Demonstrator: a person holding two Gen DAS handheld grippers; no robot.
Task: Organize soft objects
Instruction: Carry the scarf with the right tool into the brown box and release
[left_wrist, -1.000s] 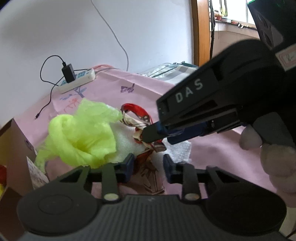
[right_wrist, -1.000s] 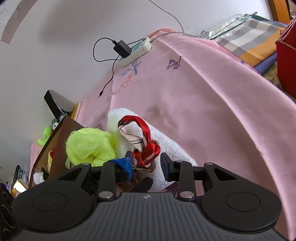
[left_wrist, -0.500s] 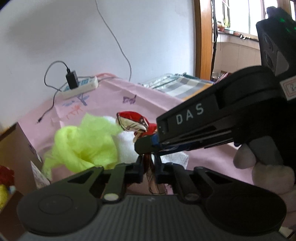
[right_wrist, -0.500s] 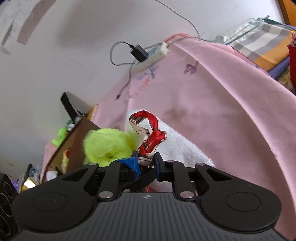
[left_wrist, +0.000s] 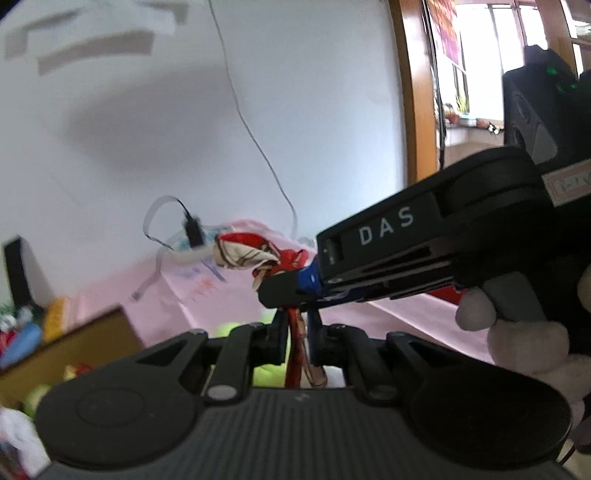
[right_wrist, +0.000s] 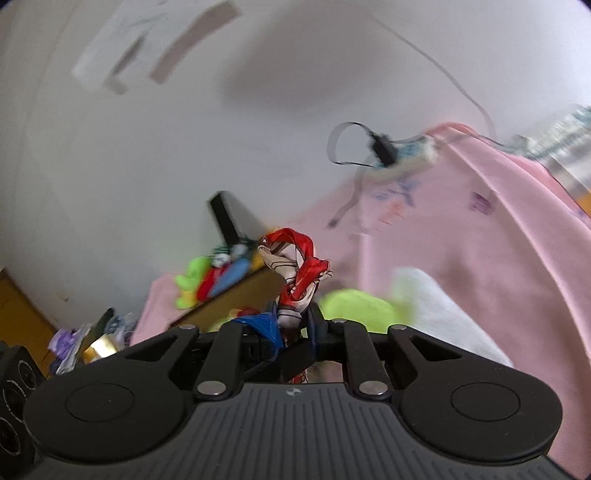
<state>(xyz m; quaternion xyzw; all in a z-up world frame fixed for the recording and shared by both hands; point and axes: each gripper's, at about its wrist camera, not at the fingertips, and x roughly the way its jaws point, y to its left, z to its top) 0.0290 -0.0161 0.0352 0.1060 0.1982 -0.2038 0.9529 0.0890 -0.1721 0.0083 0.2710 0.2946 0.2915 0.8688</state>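
Both of your grippers pinch the same scarf, lifted off the pink bedspread.

Left wrist view: your left gripper (left_wrist: 297, 334) is clamped on the scarf (left_wrist: 255, 254), which runs up between the fingers and bunches just above them; your right gripper (left_wrist: 284, 295) crosses from the right, nipping it higher.
Right wrist view: the right gripper (right_wrist: 295, 325) is clenched on the scarf (right_wrist: 295, 262), upright over the bedspread (right_wrist: 498, 229), and a cardboard box (right_wrist: 236, 295) lies just left.
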